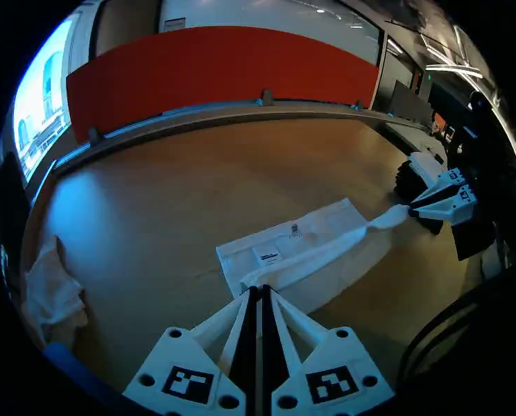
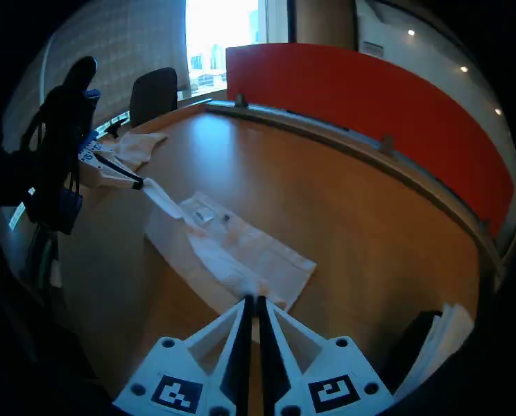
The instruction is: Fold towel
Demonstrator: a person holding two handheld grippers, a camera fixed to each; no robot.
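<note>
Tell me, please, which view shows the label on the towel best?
The left gripper view: the label on the towel lies close and faces the camera. The right gripper view shows it smaller and farther off.

The left gripper (image 1: 260,290), near and centre, presses its two white fingers together on a corner of a white rectangular cloth towel (image 1: 306,239) lying on the brown wooden table (image 1: 188,180). One long edge rises as a taut band to the right gripper (image 1: 412,211), which pinches its other end at the right. A crumpled white cloth (image 1: 50,295) lies near left. A red partition panel (image 1: 223,69) lines the far edge.
</note>
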